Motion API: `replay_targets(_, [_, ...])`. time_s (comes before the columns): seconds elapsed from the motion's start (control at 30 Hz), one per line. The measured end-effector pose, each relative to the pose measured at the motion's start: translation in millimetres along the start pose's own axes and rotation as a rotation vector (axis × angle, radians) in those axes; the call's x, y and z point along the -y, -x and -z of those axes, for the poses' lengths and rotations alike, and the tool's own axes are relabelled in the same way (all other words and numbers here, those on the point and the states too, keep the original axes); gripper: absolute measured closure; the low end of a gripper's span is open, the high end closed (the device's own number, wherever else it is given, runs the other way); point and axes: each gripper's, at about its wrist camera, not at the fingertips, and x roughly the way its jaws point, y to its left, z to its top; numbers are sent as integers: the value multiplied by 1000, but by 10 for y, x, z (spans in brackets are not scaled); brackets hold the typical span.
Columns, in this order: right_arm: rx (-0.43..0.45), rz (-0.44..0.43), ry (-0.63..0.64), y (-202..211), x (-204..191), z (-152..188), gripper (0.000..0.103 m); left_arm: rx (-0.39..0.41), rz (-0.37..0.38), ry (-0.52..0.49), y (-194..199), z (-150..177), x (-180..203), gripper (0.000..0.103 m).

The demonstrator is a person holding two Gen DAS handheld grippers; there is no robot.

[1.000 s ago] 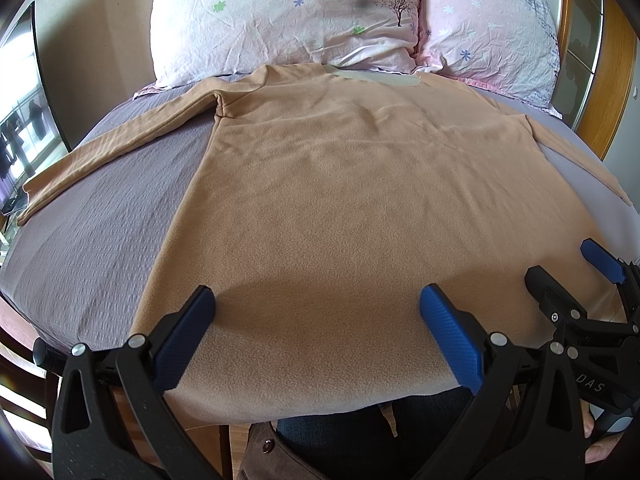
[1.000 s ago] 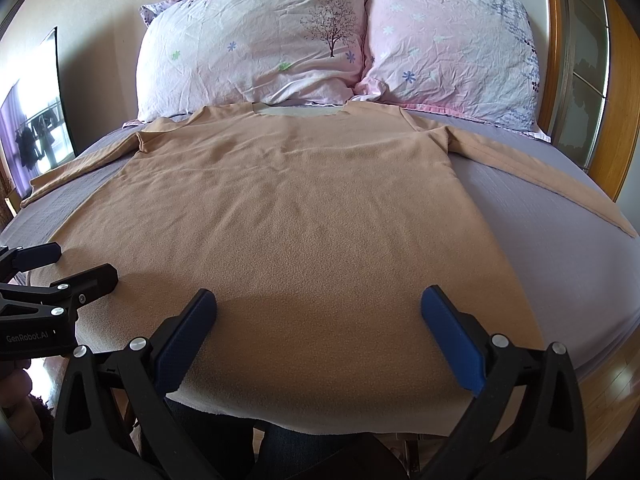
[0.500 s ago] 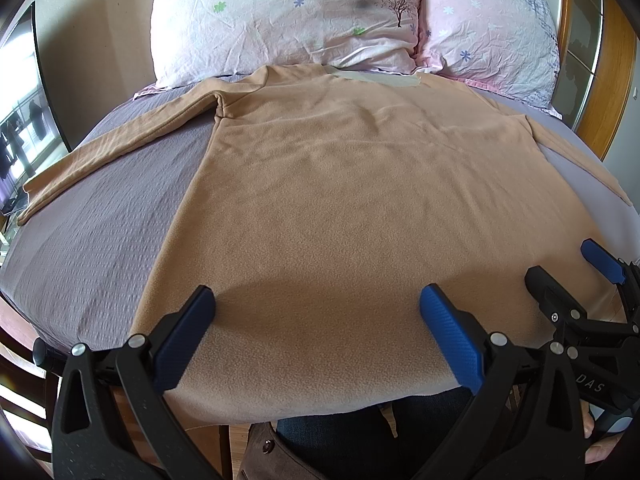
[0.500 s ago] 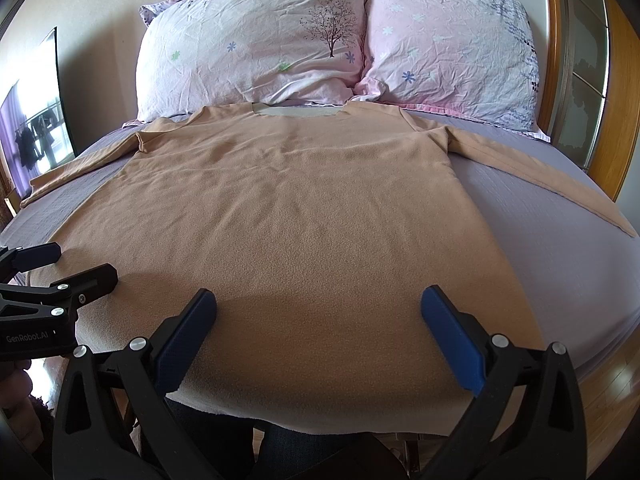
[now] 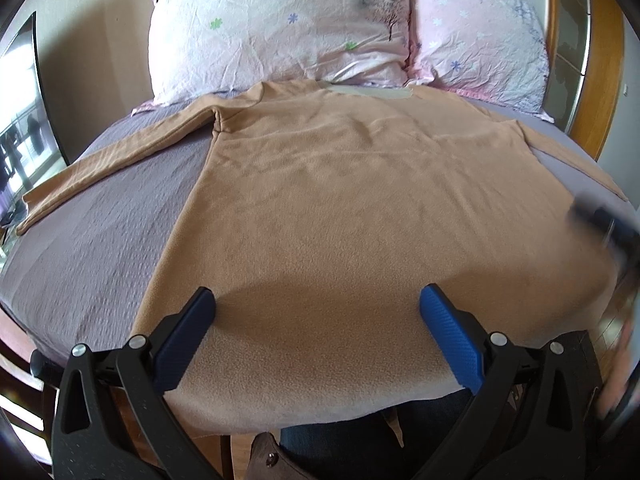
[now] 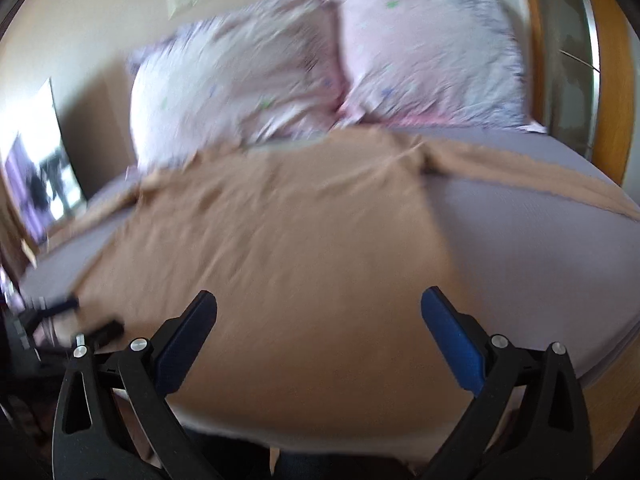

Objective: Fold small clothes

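A tan long-sleeved fleece top (image 5: 360,208) lies flat on the bed, neck toward the pillows, both sleeves spread out. It also shows in the right wrist view (image 6: 280,248), blurred. My left gripper (image 5: 316,320) is open and empty over the hem near the bed's front edge. My right gripper (image 6: 318,320) is open and empty over the hem's right part. In the left wrist view the right gripper (image 5: 604,224) is a blur at the far right. The left gripper (image 6: 68,320) shows at the lower left of the right wrist view.
Two flowered pillows (image 5: 280,28) (image 5: 476,36) lean at the bed's head. The purple sheet (image 5: 104,232) shows either side of the top. A wooden bed frame (image 5: 604,80) curves on the right. A dark screen (image 5: 24,120) stands at the left.
My right gripper has swung fast, up and to the right, so its view is blurred and tilted. My left gripper has barely moved. The top lies as before.
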Motion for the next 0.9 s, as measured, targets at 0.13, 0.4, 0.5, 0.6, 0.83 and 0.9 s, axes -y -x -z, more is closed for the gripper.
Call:
replay_targets(0.13, [-22, 174, -292, 7, 1075, -564, 1, -6, 45, -4, -40, -84, -36, 2])
replay_targets(0.4, [-49, 365, -872, -48, 2801, -974, 39, 127, 194, 94, -23, -452, -445, 2])
replay_targets(0.5, [-74, 453, -946, -143, 3056, -974, 43, 165, 228, 139, -45, -589, -638, 2])
replay_targets(0.6, [-112, 481, -1006, -263, 3220, -886, 48, 192, 261, 216, -74, -686, -872, 2])
replay_targets(0.83, [-37, 555, -989, -440, 3427, -877, 88, 301, 274, 369, -34, -666, -1405, 2])
replay_targets(0.9, [-35, 555, -964, -518, 3483, -931, 95, 321, 275, 392, -39, -652, -1559, 2])
